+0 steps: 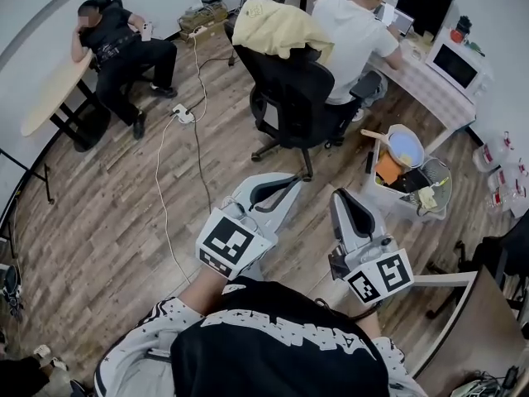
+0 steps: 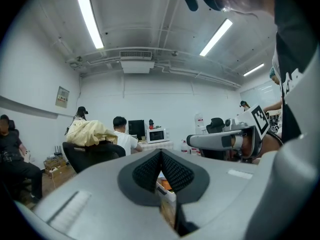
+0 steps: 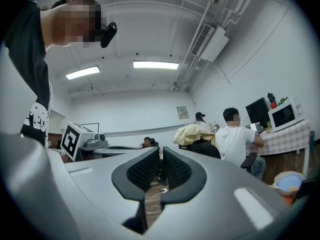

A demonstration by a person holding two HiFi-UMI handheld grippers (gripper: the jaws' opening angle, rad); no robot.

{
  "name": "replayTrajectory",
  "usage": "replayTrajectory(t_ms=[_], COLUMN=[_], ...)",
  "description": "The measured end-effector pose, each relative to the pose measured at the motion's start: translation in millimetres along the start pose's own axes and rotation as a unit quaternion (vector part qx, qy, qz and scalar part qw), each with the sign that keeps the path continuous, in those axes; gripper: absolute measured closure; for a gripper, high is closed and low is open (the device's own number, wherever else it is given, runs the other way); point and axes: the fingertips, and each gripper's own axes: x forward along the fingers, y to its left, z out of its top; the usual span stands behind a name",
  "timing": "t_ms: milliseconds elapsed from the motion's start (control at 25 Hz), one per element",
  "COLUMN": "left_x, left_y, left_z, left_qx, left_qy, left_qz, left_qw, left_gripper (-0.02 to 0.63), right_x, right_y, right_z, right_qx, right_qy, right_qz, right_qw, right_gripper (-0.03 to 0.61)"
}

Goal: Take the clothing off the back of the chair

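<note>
Looking down in the head view, I see the yellow clothing (image 1: 277, 27) draped over the black chair (image 1: 289, 98) at top centre, well apart from my left gripper (image 1: 285, 184) and right gripper (image 1: 345, 201) low in the frame. In the left gripper view my jaws are pressed together on nothing, with the clothing at mid left. In the right gripper view they stand a sliver apart, empty. I reckon a one-sided tug could roll the wheeled chair into the seated person (image 1: 355, 31), or snag the cloth on the backrest.
</note>
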Motion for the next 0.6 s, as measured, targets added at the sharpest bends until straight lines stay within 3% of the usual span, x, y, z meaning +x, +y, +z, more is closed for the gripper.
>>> replayTrajectory(t_ms=[600], left_x=[18], left_y=[75], left_z=[-8], left_qx=[0.001], left_qy=[-0.007], left_qz=[-0.032], left_qw=[0.9994], left_gripper=[0.614], right_x=[76], right_y=[-6], right_z=[-3], right_qx=[-0.018], right_qy=[0.015], right_qz=[-0.025], right_qw=[0.999], right_gripper=[0.522])
